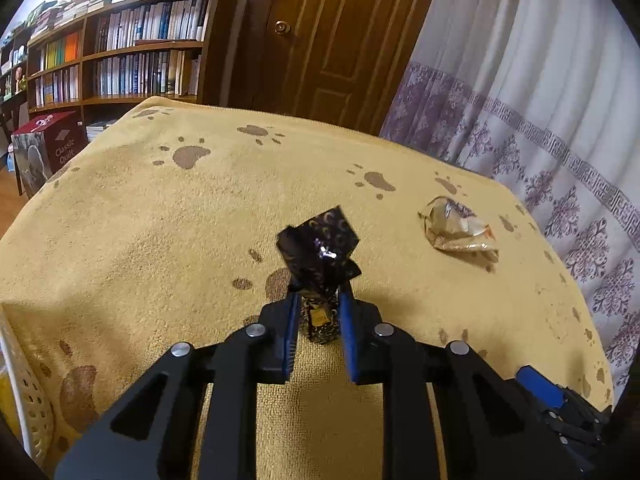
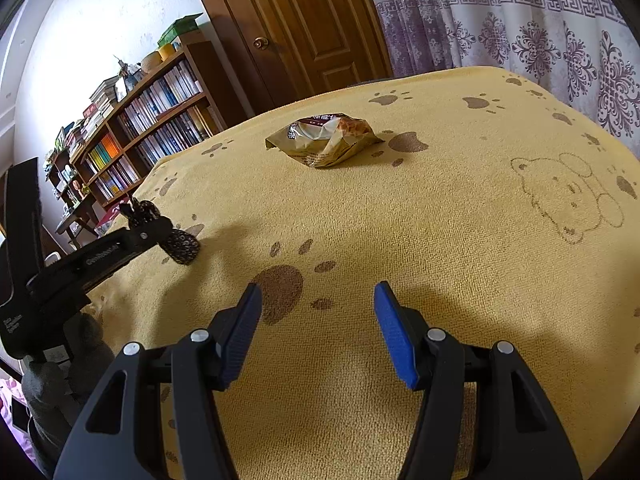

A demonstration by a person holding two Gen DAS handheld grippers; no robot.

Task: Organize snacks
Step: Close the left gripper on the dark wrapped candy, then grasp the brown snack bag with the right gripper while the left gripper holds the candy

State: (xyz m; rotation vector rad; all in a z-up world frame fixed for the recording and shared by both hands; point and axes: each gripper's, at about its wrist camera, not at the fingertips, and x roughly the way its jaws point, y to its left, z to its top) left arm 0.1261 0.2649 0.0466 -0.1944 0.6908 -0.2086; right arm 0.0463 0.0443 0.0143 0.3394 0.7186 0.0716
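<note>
Through my left wrist camera, my left gripper is clamped on a small dark candy packet with a gold crescent pattern; its blue pads press the packet's narrow lower part, where a little gold label sits, too small for me to read. The packet's twisted top flares above the fingertips, over the yellow paw-print towel. Off to the right on the towel lies a crumpled gold snack bag, well apart from the packet. At far left stands a dark red box on which I can read "Classic Quilts", and behind it a bookshelf full of books whose spines I cannot read.

Through my right wrist camera, my right gripper hangs with its jaws spread wide and nothing between them, above the same towel, which here shows a faint bear outline. The snack bag lies ahead near the far edge, with printed characters too small to make out. At left, the left gripper holds the candy packet; its arm carries white lettering I cannot read. A gloved hand grips its handle.
</note>
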